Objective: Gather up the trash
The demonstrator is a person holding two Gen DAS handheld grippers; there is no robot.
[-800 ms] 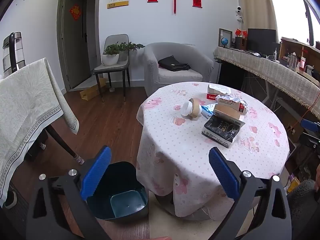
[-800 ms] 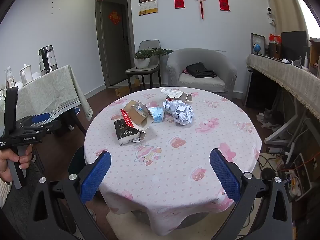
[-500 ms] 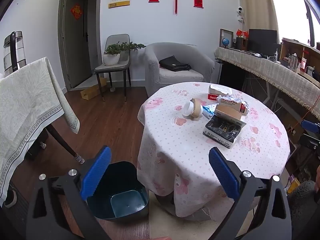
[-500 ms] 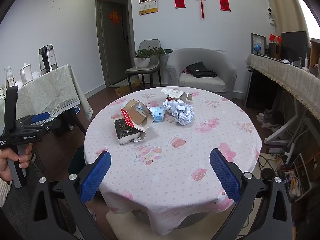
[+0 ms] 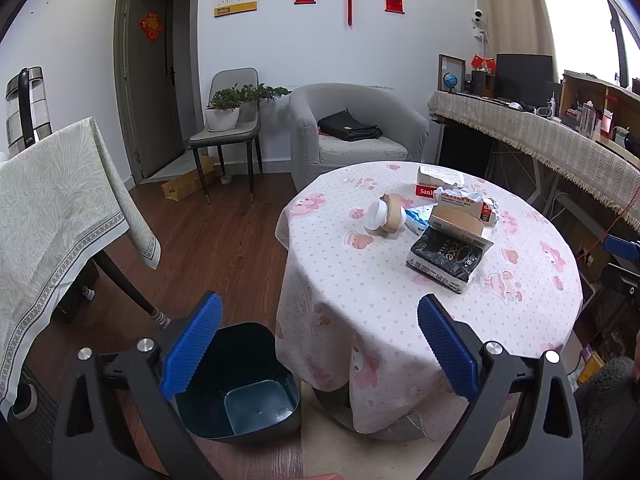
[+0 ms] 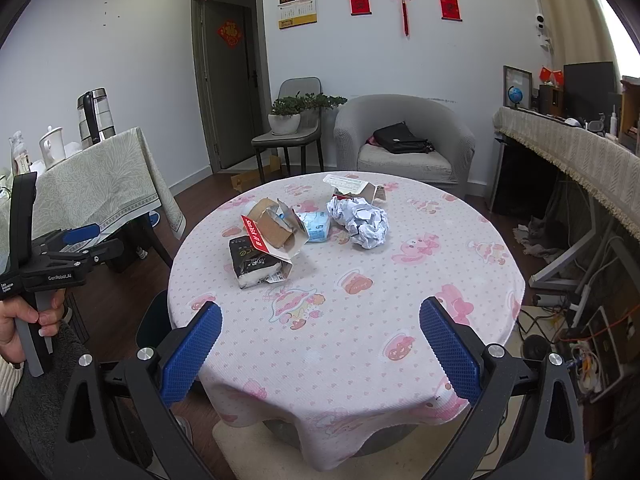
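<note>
Trash lies on a round table (image 6: 420, 292) under a pink-patterned cloth: a black packet (image 6: 254, 267), a torn cardboard box with a red flap (image 6: 276, 232), a blue-white wrapper (image 6: 316, 226), a crumpled paper ball (image 6: 362, 222) and an open white box (image 6: 352, 186). From the left wrist view I see the black packet (image 5: 448, 258), a tape roll (image 5: 386, 212) and a dark teal bin (image 5: 244, 392) on the floor beside the table. My left gripper (image 5: 320, 344) is open above the bin and table edge. My right gripper (image 6: 320, 346) is open over the table's near edge. Both are empty.
A side table with a green cloth (image 5: 48, 208) stands left, carrying a kettle (image 6: 94, 114). A grey armchair with a black bag (image 6: 404, 140) and a chair with a plant (image 6: 288, 120) stand behind. A long cloth-covered counter (image 6: 568, 152) runs right; cables (image 6: 576, 344) lie on the floor.
The left wrist view has shifted very slightly, with the table a touch further right. Both grippers stay open and nothing on the table has moved.
</note>
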